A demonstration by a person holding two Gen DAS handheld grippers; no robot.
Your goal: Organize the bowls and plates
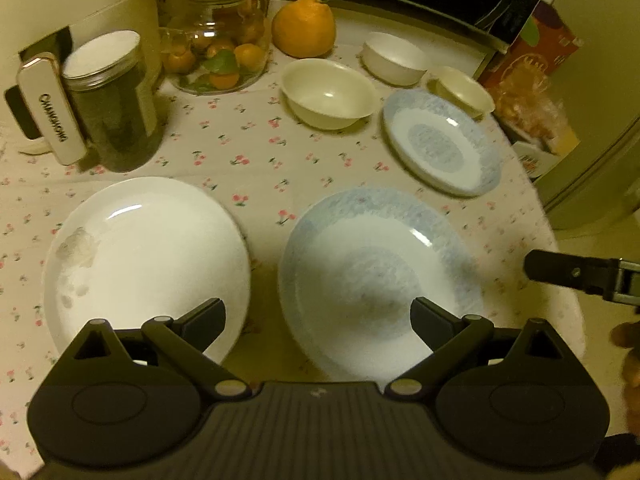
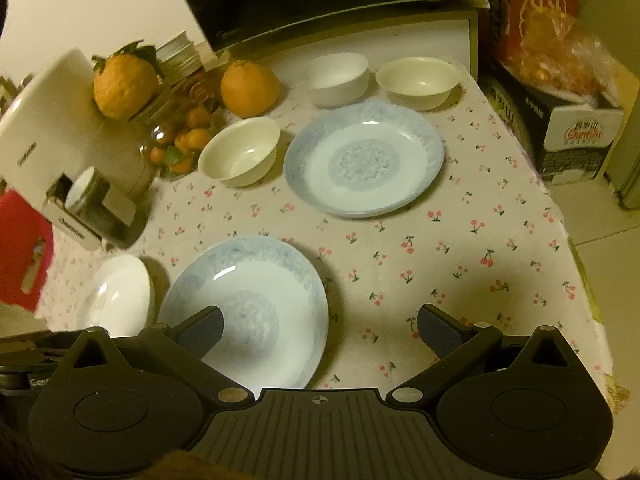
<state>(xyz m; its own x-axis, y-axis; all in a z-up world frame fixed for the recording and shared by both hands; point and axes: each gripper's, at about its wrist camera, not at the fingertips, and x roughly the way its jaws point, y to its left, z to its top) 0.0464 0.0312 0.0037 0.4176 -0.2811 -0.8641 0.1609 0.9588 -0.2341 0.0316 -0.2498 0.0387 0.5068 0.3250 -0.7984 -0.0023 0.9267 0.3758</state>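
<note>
Where cloth shows, near plate (image 1: pixel 380 276) blue-rimmed, w/ white centre

Left wrist view: looks steeply down past the left claw (image 1: pixel 318 318), close over the worktop (image 1: pixel 256 152), facing the far clutter. Right wrist view: same downward tilt behind the right claw (image 2: pixel 320 330), set further right. Both share the near blue plate (image 1: pixel 380 276) (image 2: pixel 256 300), far blue plate (image 1: pixel 440 144) (image 2: pixel 364 158) and bowls beyond
</note>
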